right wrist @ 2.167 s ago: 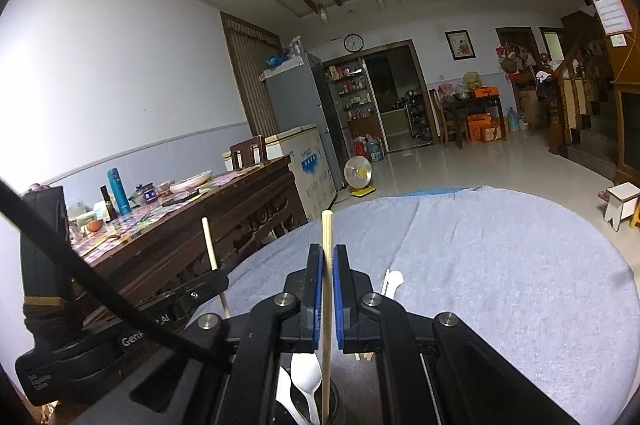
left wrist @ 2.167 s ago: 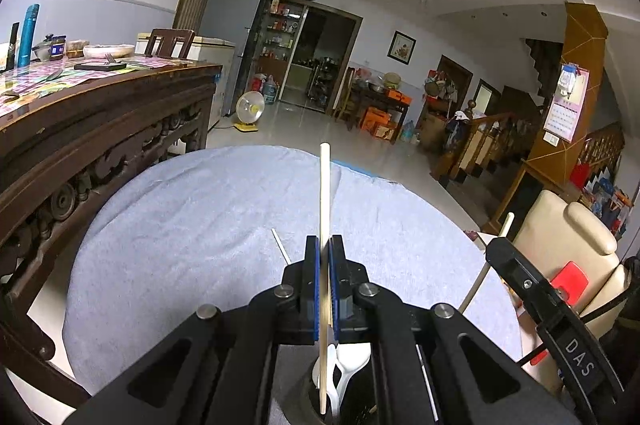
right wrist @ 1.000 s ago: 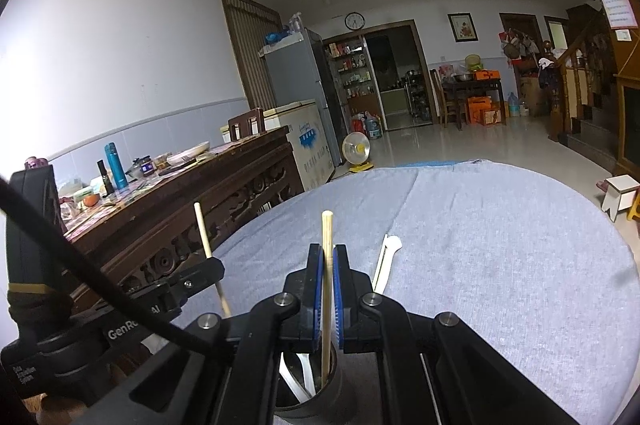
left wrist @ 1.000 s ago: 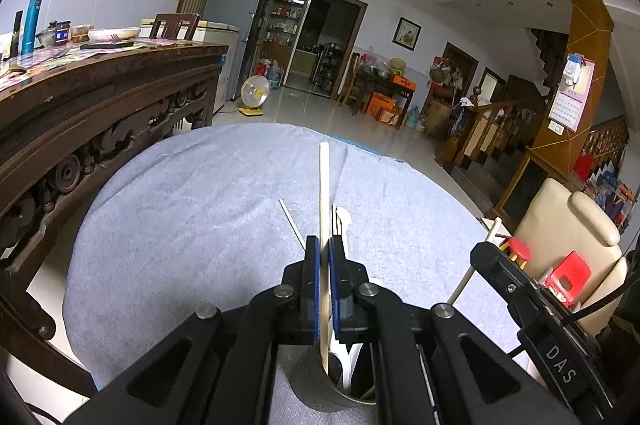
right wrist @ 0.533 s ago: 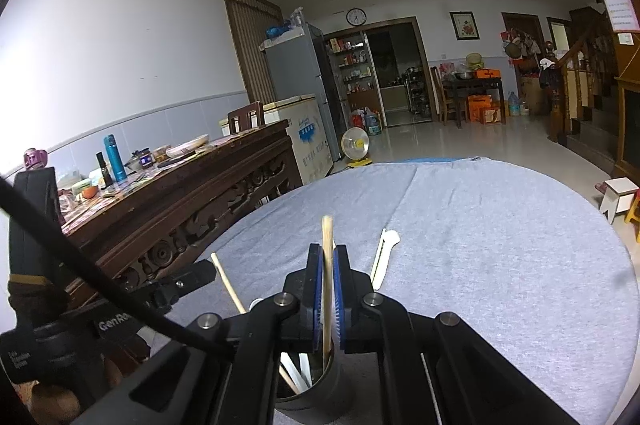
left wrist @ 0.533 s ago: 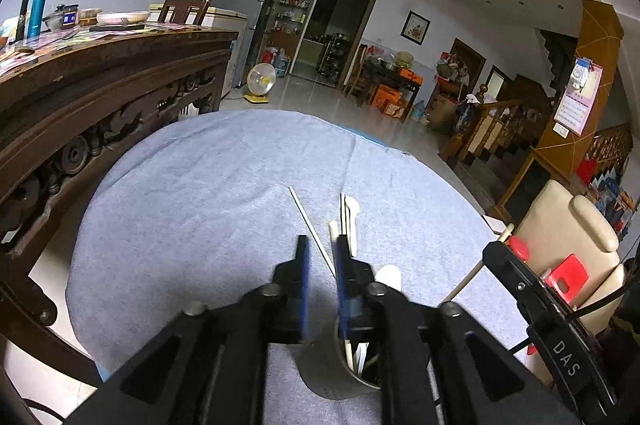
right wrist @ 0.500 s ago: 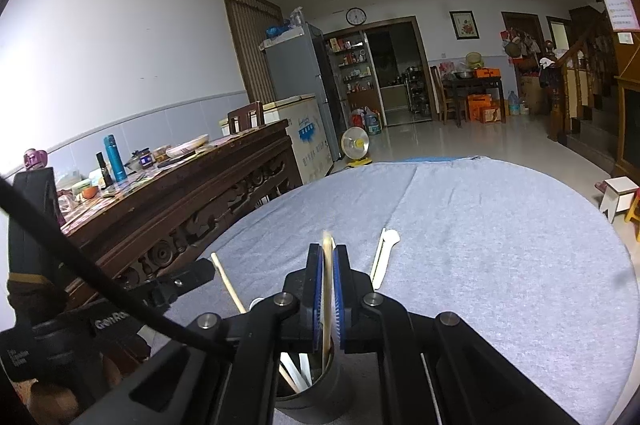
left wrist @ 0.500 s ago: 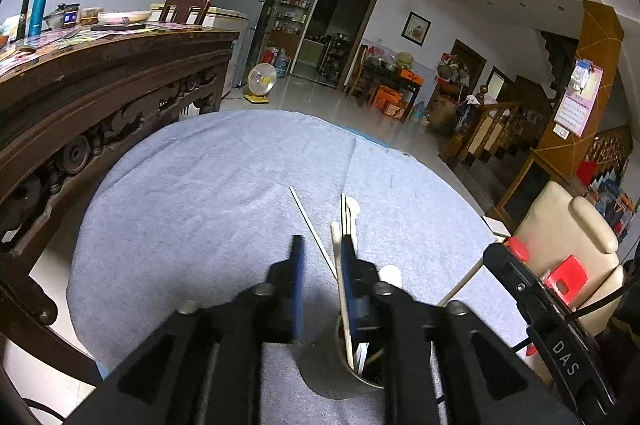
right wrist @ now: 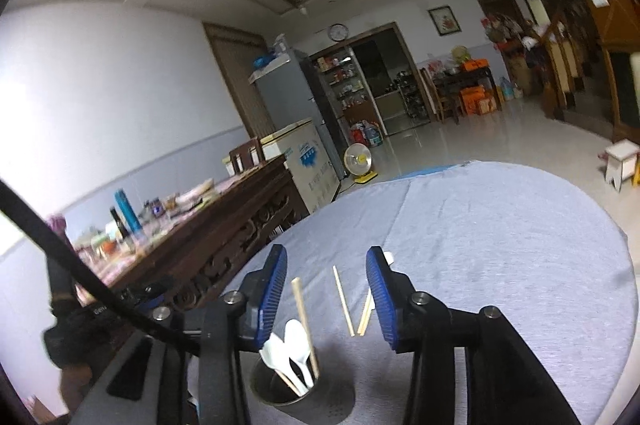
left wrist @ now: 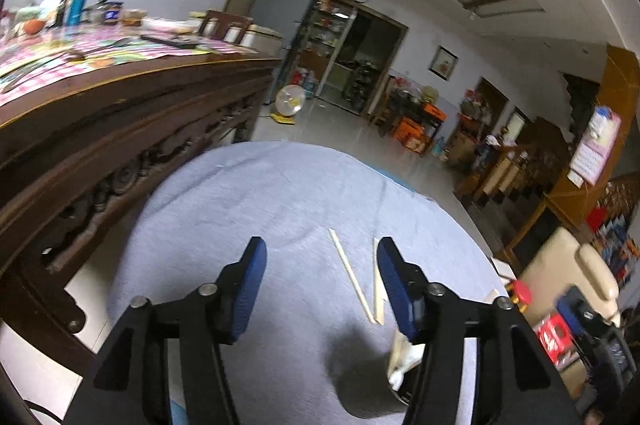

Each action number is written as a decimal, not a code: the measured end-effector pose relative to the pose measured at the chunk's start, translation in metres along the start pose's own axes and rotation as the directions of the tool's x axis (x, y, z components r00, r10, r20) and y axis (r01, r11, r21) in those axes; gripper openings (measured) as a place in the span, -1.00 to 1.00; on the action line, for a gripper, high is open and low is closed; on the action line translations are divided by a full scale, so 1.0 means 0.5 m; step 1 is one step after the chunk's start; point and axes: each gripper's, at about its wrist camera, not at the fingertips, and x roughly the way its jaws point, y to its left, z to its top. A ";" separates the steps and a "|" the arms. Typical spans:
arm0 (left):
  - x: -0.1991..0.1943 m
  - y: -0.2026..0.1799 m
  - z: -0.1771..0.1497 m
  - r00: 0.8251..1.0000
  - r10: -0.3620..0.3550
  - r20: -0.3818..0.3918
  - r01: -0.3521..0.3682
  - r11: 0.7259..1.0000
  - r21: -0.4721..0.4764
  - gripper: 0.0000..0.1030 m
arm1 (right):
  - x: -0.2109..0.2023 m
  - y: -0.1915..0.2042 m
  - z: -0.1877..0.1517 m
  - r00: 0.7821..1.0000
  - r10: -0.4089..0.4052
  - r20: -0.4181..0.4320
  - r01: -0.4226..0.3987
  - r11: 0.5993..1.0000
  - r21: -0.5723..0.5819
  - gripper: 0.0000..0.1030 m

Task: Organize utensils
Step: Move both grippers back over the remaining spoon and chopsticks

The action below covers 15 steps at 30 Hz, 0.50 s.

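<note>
Both my hand-held grippers, left (left wrist: 320, 279) and right (right wrist: 327, 291), are opening and hold nothing; reaching carelessly for the loose chopsticks (right wrist: 343, 301) could knock the cup (right wrist: 288, 391) over.

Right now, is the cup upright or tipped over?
Upright. The cup stands on the cloth, mouth up, with spoons and a chopstick leaning inside.
</note>
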 end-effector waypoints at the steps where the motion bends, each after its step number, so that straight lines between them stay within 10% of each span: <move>1: 0.002 0.013 0.006 1.000 0.011 -0.006 -0.011 1.000 -0.010 0.19 | -0.009 -0.022 0.011 1.000 -0.007 -0.007 0.007 1.000 0.029 -0.03; 7: 0.067 0.094 0.023 0.984 0.092 -0.152 -0.101 0.993 -0.055 0.27 | -0.005 -0.157 0.033 0.980 -0.072 -0.186 0.098 0.986 0.138 0.08; 15: 0.206 0.148 -0.008 0.886 0.165 -0.433 -0.201 0.979 -0.039 0.27 | 0.083 -0.291 -0.007 0.879 -0.094 -0.467 0.208 0.958 0.198 0.08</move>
